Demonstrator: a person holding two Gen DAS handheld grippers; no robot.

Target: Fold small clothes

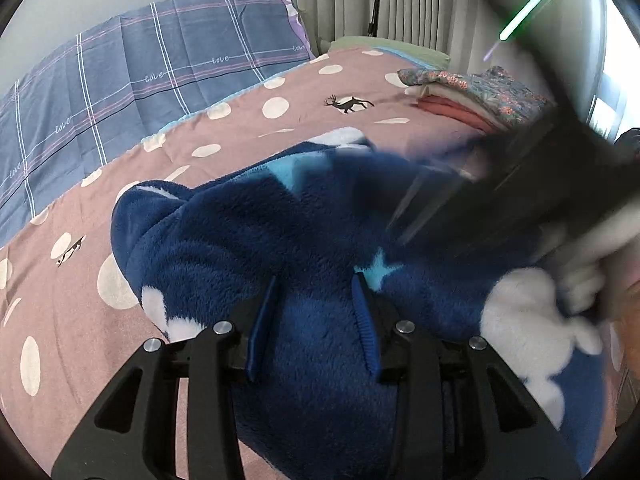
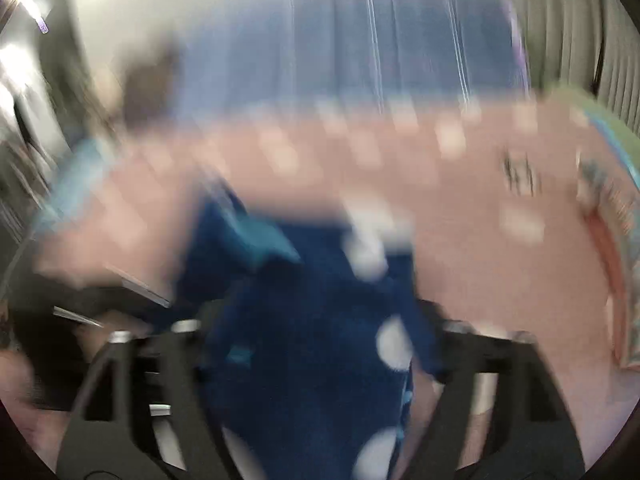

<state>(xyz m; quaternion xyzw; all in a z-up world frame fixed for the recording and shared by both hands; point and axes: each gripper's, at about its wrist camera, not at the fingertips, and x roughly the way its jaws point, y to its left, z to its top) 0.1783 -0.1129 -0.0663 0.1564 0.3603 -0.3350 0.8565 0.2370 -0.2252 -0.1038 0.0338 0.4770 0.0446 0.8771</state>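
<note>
From the left wrist camera, the left gripper (image 1: 316, 300) comes up from the bottom middle, its blue fingers (image 1: 262, 320) pushed into the fluffy dark blue fleece garment with white spots (image 1: 256, 240) with a bunch of it between them. The blue checked pillow (image 1: 120, 80) at the upper left says "love". The right gripper (image 1: 520, 184) is a dark blur at the right.

The right wrist camera is very blurry. The right gripper (image 2: 316, 360) sits over the garment (image 2: 304, 360) at the bottom middle, on the pink spotted bedsheet (image 2: 500, 260). I cannot tell how wide its fingers are.

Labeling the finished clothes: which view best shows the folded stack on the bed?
Left wrist: the folded stack sits sharp, flowered fabric on top. The right wrist view shows only a blurred strip at its right edge.
</note>
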